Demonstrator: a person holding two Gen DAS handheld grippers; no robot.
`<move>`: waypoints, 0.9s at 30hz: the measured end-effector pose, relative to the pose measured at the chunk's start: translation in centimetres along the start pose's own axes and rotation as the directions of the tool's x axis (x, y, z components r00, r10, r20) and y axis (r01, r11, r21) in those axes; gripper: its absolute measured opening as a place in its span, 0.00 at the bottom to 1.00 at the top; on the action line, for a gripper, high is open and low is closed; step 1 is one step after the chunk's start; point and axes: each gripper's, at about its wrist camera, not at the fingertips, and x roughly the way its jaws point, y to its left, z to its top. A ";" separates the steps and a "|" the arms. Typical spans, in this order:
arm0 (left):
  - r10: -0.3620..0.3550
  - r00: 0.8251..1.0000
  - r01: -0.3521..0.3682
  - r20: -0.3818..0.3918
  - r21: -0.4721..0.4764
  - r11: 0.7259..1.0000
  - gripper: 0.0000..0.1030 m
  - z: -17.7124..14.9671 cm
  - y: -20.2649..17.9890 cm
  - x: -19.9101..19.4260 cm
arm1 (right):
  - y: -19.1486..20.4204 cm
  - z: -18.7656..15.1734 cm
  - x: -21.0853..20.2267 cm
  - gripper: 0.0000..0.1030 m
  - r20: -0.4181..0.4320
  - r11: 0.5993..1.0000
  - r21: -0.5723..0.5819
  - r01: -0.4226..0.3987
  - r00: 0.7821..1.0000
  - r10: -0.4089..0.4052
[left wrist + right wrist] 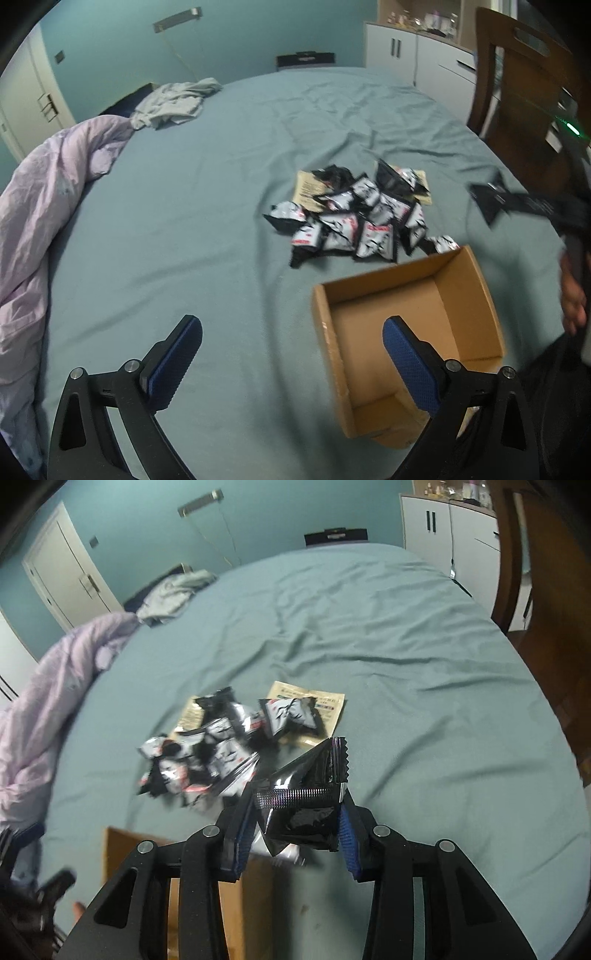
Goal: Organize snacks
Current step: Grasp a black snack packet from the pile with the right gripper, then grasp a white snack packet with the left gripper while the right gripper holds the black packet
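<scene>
The right claw [295,825] is clamped on one glossy black foil snack packet [306,801], crinkled, with a serrated sealed edge, held just above the near edge of the open brown cardboard box [480,291], apparently for dropping in. The left claw [291,365] hangs spread apart, holding nothing, over the box's left wall. The remaining black-and-silver packets [354,221] lie heaped on the wrinkled teal bed sheet [221,221], just beyond the box, which appears empty.

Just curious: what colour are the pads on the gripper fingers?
Blue textured pads, clearest in the left wrist view.
</scene>
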 end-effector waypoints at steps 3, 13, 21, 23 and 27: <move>0.006 1.000 -0.006 0.005 -0.022 1.000 0.97 0.3 0.6 0.0 | -0.3 -2.4 -1.9 0.37 0.017 1.000 0.007 0.005 1.000 -0.005; -0.037 0.999 0.035 -0.038 -0.041 0.999 0.98 1.8 2.1 2.3 | -0.8 -4.5 -4.3 0.37 0.052 0.999 0.040 -0.018 0.999 0.016; -0.027 0.999 0.025 -0.044 -0.046 0.999 0.98 4.0 3.2 5.4 | -0.4 -3.0 -2.0 0.37 0.002 0.999 0.051 0.011 1.000 -0.011; -0.034 0.998 0.031 -0.048 -0.049 0.998 0.98 4.7 3.4 6.5 | -0.1 -2.8 -1.6 0.37 0.000 0.999 0.043 0.018 1.000 -0.018; -0.034 0.998 0.032 -0.050 -0.042 0.999 0.98 5.9 3.2 8.6 | 0.3 -2.6 -0.8 0.37 -0.001 1.000 0.022 0.021 1.000 -0.021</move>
